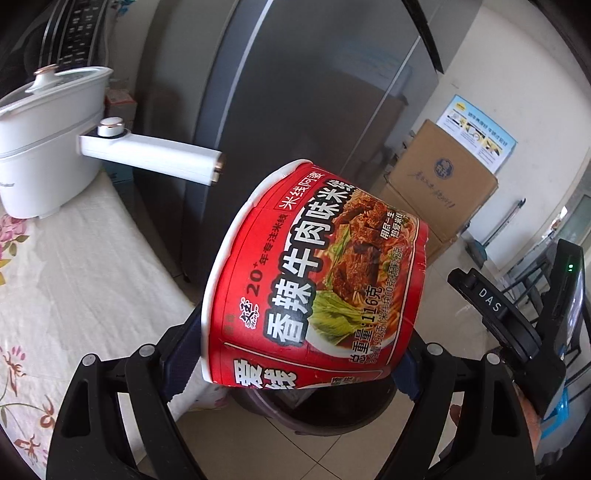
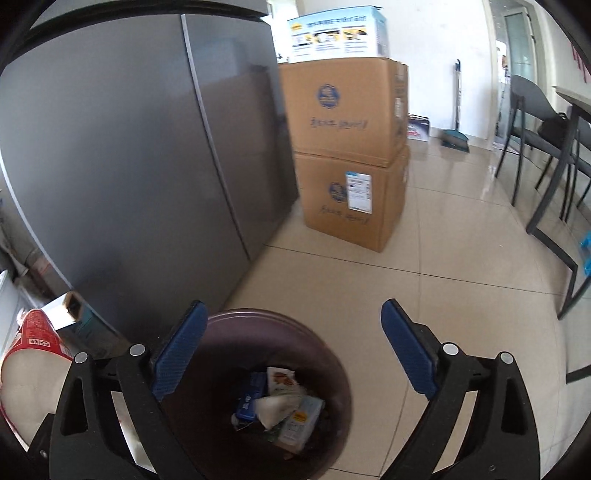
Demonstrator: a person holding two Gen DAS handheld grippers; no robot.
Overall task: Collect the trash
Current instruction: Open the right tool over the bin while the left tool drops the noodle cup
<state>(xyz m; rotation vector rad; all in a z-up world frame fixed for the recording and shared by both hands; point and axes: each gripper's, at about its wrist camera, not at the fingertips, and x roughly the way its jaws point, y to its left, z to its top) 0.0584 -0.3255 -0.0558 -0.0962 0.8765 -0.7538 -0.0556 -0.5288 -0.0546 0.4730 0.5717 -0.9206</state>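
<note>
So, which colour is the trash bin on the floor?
The trash bin is dark purple-brown; the right wrist view shows it best.

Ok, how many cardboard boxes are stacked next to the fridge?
2 brown ones: the lower box sits on the floor beside the fridge, and the upper box rests on it. A smaller blue-and-white printed carton sits on top. Others behind may be hidden.

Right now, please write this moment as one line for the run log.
left gripper: shut on noodle bowl, above bin | right gripper: open, empty, over bin | bin: holds wrappers
</note>
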